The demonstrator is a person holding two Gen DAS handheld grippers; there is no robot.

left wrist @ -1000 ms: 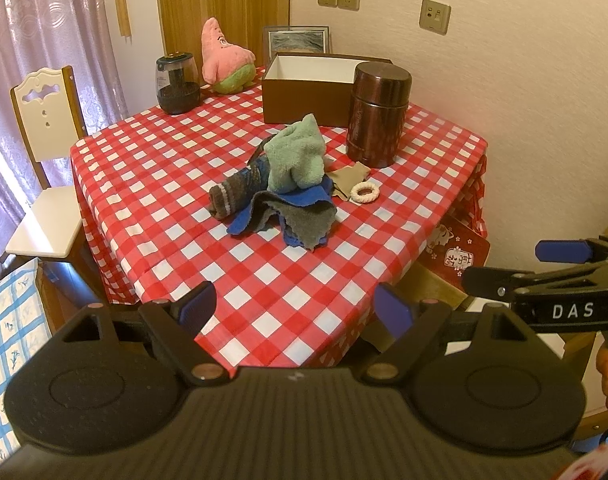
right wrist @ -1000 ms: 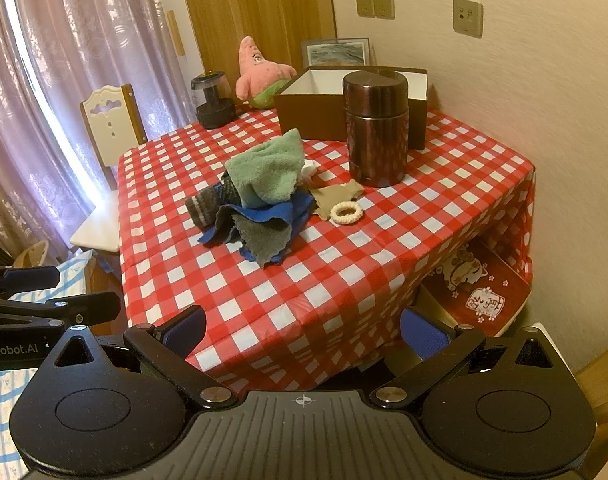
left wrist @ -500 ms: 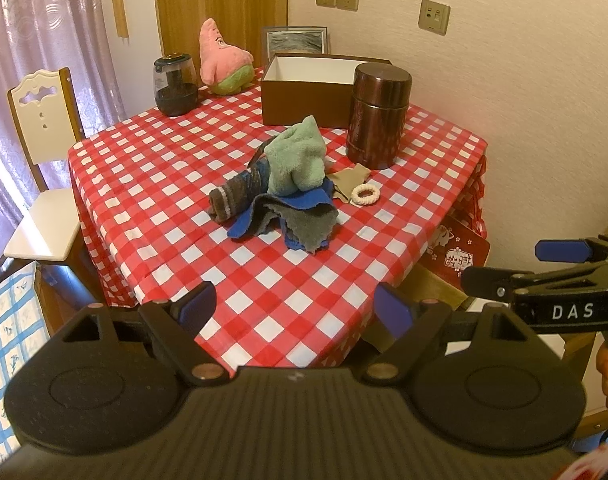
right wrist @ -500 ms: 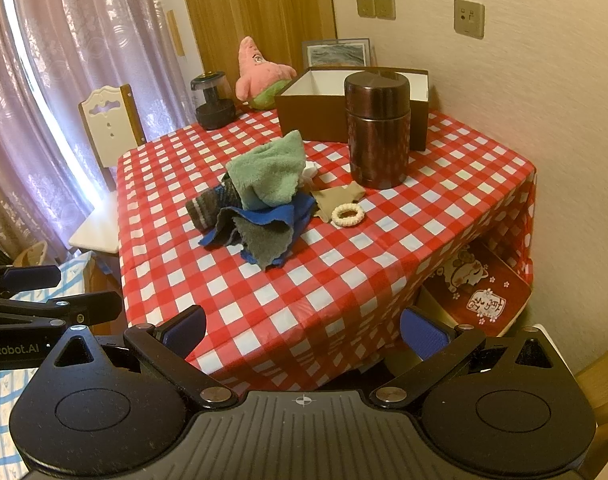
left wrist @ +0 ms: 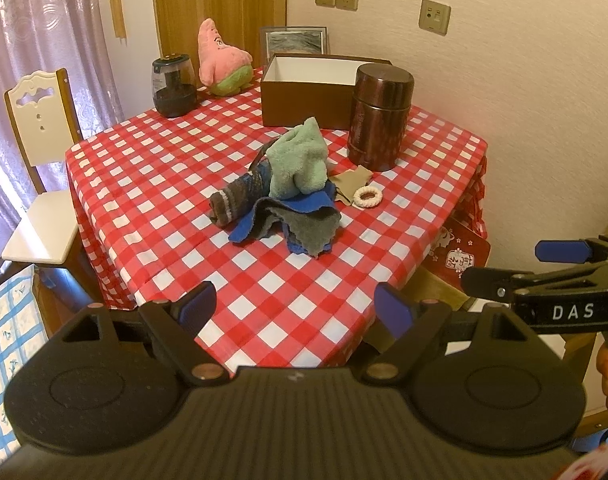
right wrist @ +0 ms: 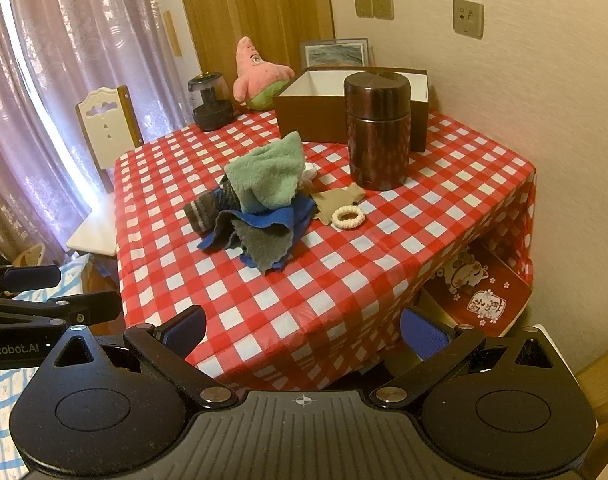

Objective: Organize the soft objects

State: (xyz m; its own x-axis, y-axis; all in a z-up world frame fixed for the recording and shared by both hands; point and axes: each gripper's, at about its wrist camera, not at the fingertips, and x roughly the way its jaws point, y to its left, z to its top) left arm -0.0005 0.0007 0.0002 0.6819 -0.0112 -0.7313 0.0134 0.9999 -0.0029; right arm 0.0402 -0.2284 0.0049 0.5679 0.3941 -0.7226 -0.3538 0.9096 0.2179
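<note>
Left wrist: cloths (left wrist: 292, 188) heaped mid-table (left wrist: 144, 168), box (left wrist: 304, 100) behind; left gripper (left wrist: 294, 306) and right gripper (right wrist: 304, 330) jaws wide, empty.

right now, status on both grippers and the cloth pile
Left gripper and right gripper open, empty, short of table. Cloth pile untouched. Brown canister fronts open box.

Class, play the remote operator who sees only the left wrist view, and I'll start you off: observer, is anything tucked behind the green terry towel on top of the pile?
Observer: Yes. The right wrist view shows a small white fabric scrap peeking out at the far right edge of the green terry towel.
Operator: I see the right gripper only side-on. Is it open?
Observer: Open. In its own camera the right gripper has its blue pads wide apart with nothing between them.
</note>
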